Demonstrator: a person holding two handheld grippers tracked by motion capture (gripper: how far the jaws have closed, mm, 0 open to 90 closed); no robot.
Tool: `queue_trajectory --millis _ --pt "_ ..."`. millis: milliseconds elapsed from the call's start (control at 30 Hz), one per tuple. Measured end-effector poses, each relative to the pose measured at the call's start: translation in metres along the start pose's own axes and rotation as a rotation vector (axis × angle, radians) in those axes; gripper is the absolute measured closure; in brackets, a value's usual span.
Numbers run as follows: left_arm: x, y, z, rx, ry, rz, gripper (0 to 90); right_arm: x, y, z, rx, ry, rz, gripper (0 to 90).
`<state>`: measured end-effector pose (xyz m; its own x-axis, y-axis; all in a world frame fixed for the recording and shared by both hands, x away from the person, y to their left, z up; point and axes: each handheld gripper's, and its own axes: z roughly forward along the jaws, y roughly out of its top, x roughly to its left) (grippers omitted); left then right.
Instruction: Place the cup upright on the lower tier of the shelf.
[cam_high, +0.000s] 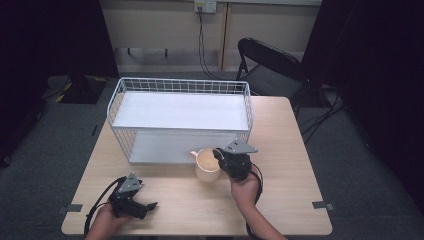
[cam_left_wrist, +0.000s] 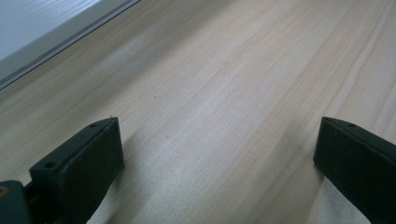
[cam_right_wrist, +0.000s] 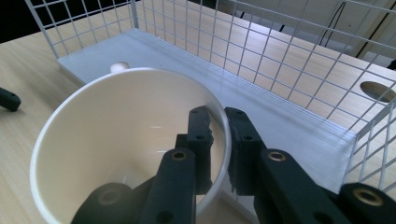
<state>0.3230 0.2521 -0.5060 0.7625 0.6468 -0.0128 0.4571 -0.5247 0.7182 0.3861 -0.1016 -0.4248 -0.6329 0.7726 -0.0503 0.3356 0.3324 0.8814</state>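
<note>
Right gripper view: the right gripper (cam_right_wrist: 219, 126) pinches the rim of a cream mug (cam_right_wrist: 116, 140), one jaw inside the cup and the other outside against its wall, the thin lip clamped between them. Just beyond the jaws lies the lower shelf (cam_right_wrist: 280, 116) of a white wire rack (cam_right_wrist: 261, 51), its mesh wall rising behind and to the side. In the high view the mug (cam_high: 207, 164) stands on the wooden table (cam_high: 295, 165) directly ahead of that gripper (cam_high: 220, 155), right at the rack's open front (cam_high: 180, 112), its handle turned away from the jaws toward the shelf.

The left gripper (cam_high: 150, 205) rests low on the table, well apart from the mug; in the left gripper view its jaws stand wide apart with nothing but bare wood (cam_left_wrist: 219, 93) between them.

I judge the step in hand to be the grasp, with the mug about to go into the rack. The next move calls for a lift without tipping, since the hold is on one side of the rim only, and then a carry forward onto a shelf while keeping clear of the wire.

No brand, label or writing can be read on the mug, rack or grippers.
</note>
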Motion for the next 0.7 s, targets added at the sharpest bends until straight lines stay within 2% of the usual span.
queue_trajectory --millis 700 --pt "0.000 0.000 0.000 0.001 0.000 -0.001 1.0 0.007 0.008 0.014 -0.036 -0.057 -0.006 81.6"
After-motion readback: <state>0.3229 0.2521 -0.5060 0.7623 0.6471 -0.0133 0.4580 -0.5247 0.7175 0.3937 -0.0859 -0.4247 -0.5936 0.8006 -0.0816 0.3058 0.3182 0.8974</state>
